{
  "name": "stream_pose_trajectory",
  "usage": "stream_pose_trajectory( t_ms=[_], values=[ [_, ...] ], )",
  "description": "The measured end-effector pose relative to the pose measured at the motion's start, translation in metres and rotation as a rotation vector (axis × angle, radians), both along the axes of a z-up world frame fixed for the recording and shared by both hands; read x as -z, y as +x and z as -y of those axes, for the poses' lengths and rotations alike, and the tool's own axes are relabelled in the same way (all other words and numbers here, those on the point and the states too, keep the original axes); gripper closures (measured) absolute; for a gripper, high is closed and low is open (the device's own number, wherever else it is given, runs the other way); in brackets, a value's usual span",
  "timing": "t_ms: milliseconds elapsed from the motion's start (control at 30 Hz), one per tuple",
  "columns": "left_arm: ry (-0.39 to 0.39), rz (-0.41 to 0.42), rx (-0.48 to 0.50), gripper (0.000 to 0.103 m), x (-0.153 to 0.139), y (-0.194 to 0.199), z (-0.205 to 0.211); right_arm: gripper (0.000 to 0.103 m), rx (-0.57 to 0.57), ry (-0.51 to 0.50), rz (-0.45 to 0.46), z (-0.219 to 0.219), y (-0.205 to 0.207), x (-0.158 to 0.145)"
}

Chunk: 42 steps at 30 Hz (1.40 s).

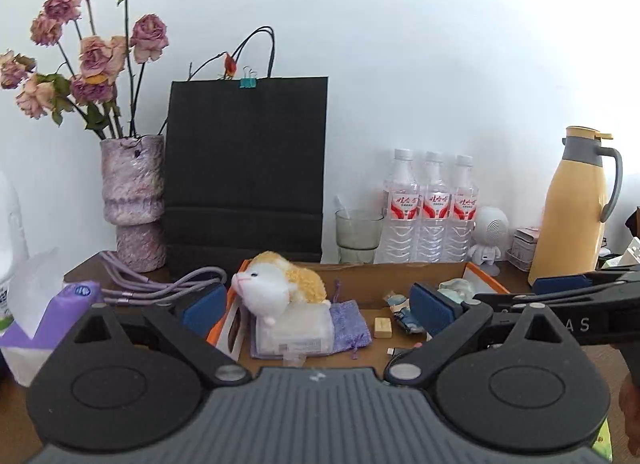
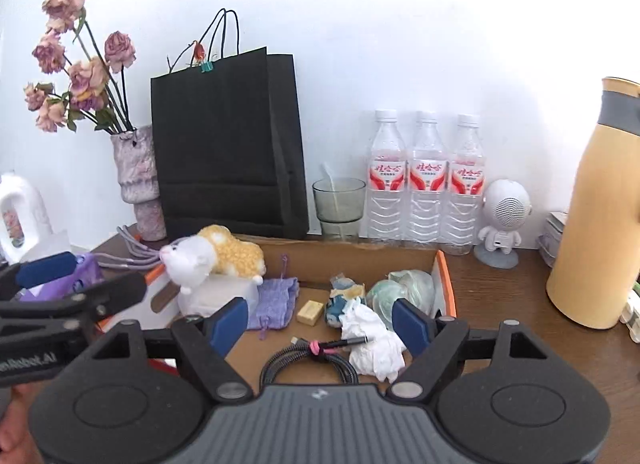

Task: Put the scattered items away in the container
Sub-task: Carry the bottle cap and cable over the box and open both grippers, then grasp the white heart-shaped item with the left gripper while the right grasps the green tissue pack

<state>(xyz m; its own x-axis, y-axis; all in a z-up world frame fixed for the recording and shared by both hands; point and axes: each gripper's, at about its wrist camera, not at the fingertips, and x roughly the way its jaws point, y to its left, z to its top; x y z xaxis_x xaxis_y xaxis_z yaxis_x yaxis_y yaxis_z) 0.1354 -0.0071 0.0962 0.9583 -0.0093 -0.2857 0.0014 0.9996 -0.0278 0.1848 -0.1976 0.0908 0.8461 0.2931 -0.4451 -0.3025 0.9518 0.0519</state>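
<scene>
Container: shallow cardboard box [image 2: 445, 276] with orange edging, on the wooden desk [image 2: 520, 304], in front of the black paper bag [image 2: 228, 144].
In the box: plush hamster [image 2: 216, 256] lying on a clear plastic case [image 2: 224, 292]; lilac drawstring pouch [image 2: 276, 302]; small yellow block [image 2: 310, 312]; crumpled white tissue [image 2: 372, 340]; coiled black cable [image 2: 308, 360] bound with a pink tie; pale green bundle [image 2: 404, 288] in the right corner.
Outside the box: purple cord [image 1: 160, 284] trailing on the desk left of the box; purple tissue pack [image 1: 52, 316] beside it.
Left gripper [image 1: 316, 306]: jaws spread wide, holding nothing, hovering over the box's left half.
Right gripper [image 2: 320, 322]: jaws spread, nothing between them, above the cable and tissue.
Stage, judged: most loose items look boxed already; the purple cord seems the likeliest one left.
Doing it well: take the left tool to the cord, since it lies on that side. Pinch where the strands bunch together, not a single loop, so it lifts as one bundle. Lift clear of the box's wall before carrying over.
Risk: the trailing end could snag the lavender vase [image 1: 134, 200] or drag against the hamster.
Placement: the open floor near the pouch looks free.
</scene>
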Motion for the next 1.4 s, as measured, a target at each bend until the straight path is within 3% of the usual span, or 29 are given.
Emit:
stream_pose_trajectory(
  t_ms=[100, 200, 400, 467, 533, 633, 800, 900, 1000, 1133, 1267, 1367, 1400],
  values=[
    [-0.010, -0.022, -0.026, 0.003, 0.001, -0.010, -0.006, 0.027, 0.010, -0.021, 0.038, -0.002, -0.018, 0.005],
    [0.039, -0.004, -0.041, 0.003, 0.009, -0.048, -0.009, 0.026, 0.028, -0.037, 0.024, 0.002, -0.044, 0.002],
    [0.017, -0.164, 0.044, 0.006, 0.034, -0.141, 0.002, 0.026, -0.015, 0.016, -0.070, 0.029, -0.157, 0.034],
    [0.043, -0.141, 0.081, 0.006, 0.036, -0.169, 0.009, 0.026, 0.033, 0.008, -0.063, 0.037, -0.196, 0.044],
    [0.079, -0.123, 0.053, 0.007, 0.039, -0.189, 0.014, 0.026, 0.060, -0.002, -0.048, 0.042, -0.230, 0.051],
    [0.082, -0.144, 0.079, 0.008, 0.049, -0.201, 0.022, 0.027, 0.081, -0.013, -0.027, 0.045, -0.257, 0.055],
    [0.077, -0.135, 0.149, 0.013, 0.053, -0.169, 0.037, 0.026, 0.095, -0.014, -0.013, 0.050, -0.233, 0.052],
    [0.073, -0.205, 0.243, 0.040, 0.060, -0.122, 0.052, 0.026, 0.135, -0.024, -0.083, 0.056, -0.190, 0.062],
    [0.039, -0.285, 0.326, 0.055, 0.072, -0.076, 0.067, 0.026, 0.187, -0.046, -0.142, 0.064, -0.148, 0.075],
    [0.080, -0.345, 0.369, 0.053, 0.080, -0.039, 0.086, 0.029, 0.223, -0.095, -0.208, 0.071, -0.109, 0.086],
    [0.120, -0.388, 0.387, 0.051, 0.091, -0.024, 0.099, 0.029, 0.231, -0.111, -0.231, 0.073, -0.098, 0.090],
    [0.102, -0.389, 0.377, 0.059, 0.093, -0.023, 0.095, 0.028, 0.255, -0.121, -0.242, 0.078, -0.098, 0.092],
    [0.101, -0.384, 0.373, 0.066, 0.093, -0.022, 0.094, 0.027, 0.252, -0.113, -0.245, 0.080, -0.098, 0.092]
  ],
)
